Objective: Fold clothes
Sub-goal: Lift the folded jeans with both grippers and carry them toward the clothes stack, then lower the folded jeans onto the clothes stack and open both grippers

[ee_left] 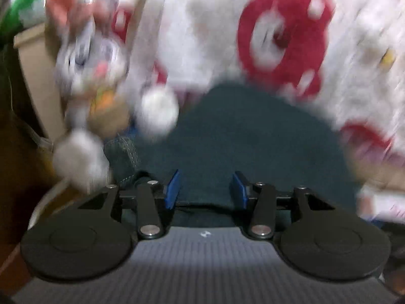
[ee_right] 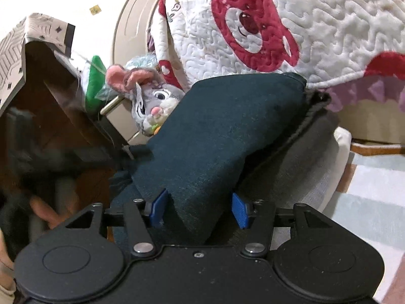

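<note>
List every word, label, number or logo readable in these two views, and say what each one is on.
No text can be read with confidence.
Small white logo mark on the left gripper body: too small to read.
White tag on the plush rabbit: print too small to read.
Lettering on the border of the white quilt, near its upper left edge: warped, illegible.
Dark green garment: no label or print shows.
The left wrist view is motion-blurred.
</note>
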